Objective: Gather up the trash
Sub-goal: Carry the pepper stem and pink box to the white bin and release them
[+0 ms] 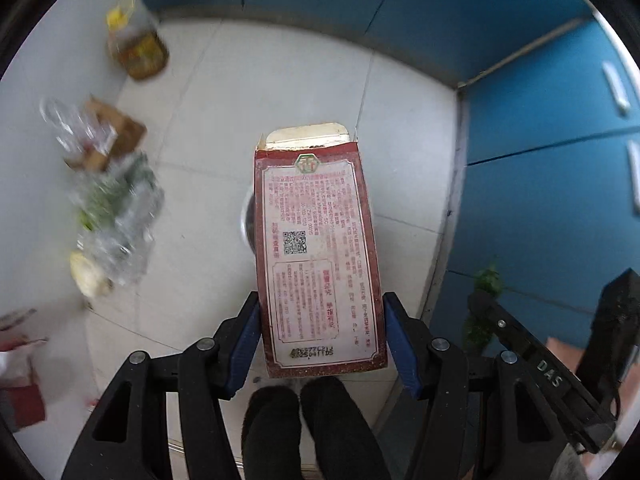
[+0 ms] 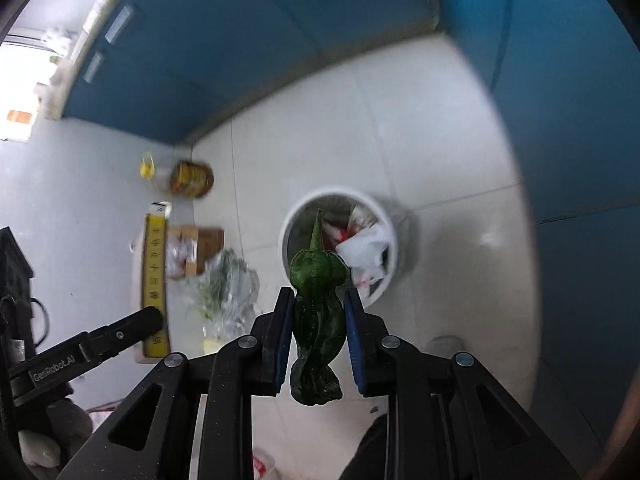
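Two claws, each with a piece of trash clamped between its blue pads above a pale tiled floor (image 1: 200, 128). Our left claw (image 1: 320, 336) grips a red printed carton (image 1: 318, 256), its top flap open. Our right claw (image 2: 317, 336) pinches a wrinkled green pepper (image 2: 316, 312), stem pointing toward a white trash bin (image 2: 390, 240) holding crumpled plastic bags. Blurred clutter, including a yellow-capped oil bottle (image 1: 136, 46), lies by blue cabinets (image 1: 540, 128).
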